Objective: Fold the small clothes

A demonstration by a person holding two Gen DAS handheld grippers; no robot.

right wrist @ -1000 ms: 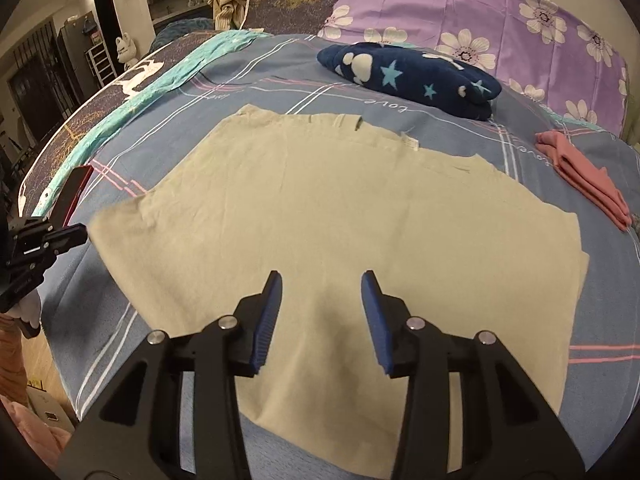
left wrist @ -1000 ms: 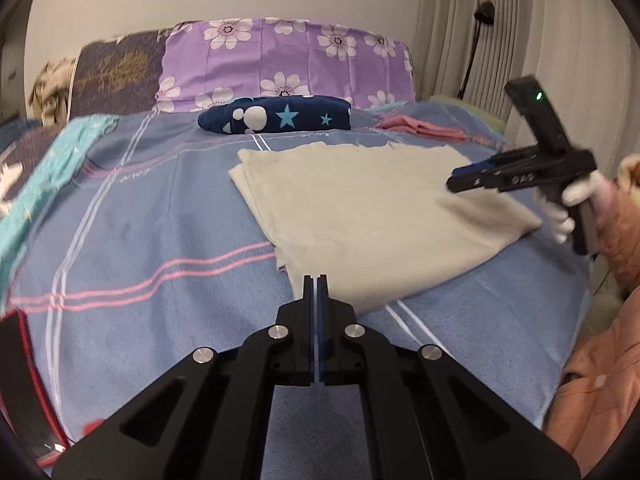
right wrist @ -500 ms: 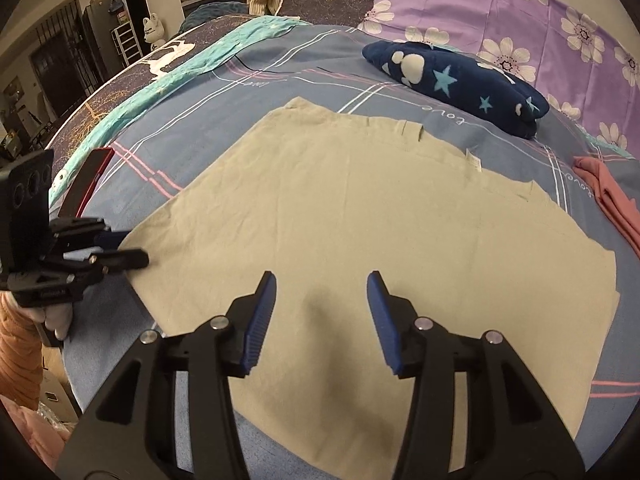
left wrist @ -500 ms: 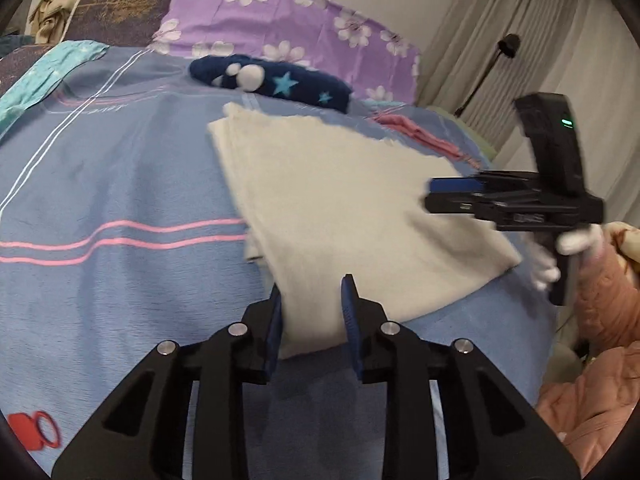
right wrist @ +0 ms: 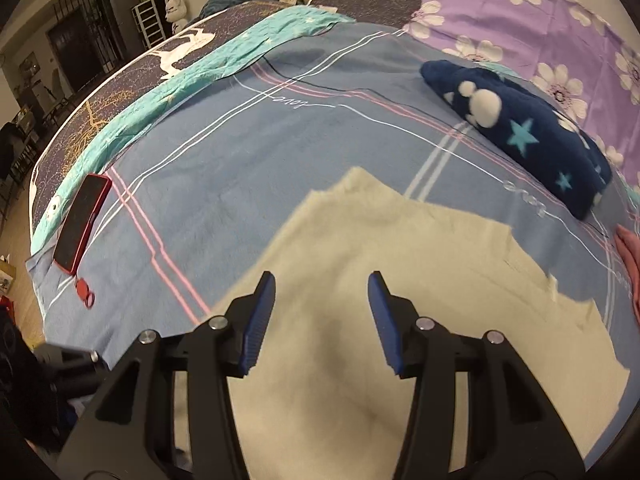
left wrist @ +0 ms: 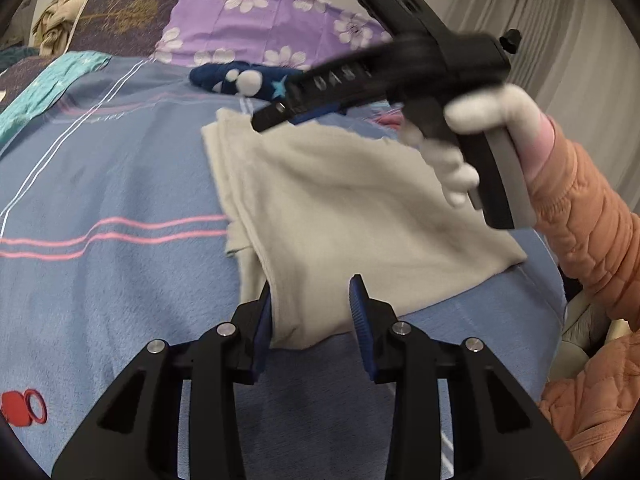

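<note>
A cream cloth (left wrist: 340, 208) lies flat on the blue striped bedsheet (left wrist: 100, 160). My left gripper (left wrist: 310, 304) is low over the cloth's near corner. Its jaws are opening, and the corner lies loose between the blue pads. My right gripper (left wrist: 280, 114), held by a white-gloved hand (left wrist: 480, 120), reaches over the cloth's far left corner. In the right wrist view the right gripper (right wrist: 322, 300) stands open just above the cream cloth (right wrist: 420, 280), with nothing pinched.
A folded navy fleece with stars (right wrist: 520, 128) lies beyond the cloth, in front of a purple flowered pillow (right wrist: 540, 20). A folded pink garment (right wrist: 628, 264) is at the right. A red phone (right wrist: 82, 224) with a ring lies near the bed's left edge.
The left gripper went from shut to open and sank over the cloth's near corner. The right gripper swept across the cloth to its far left corner.
</note>
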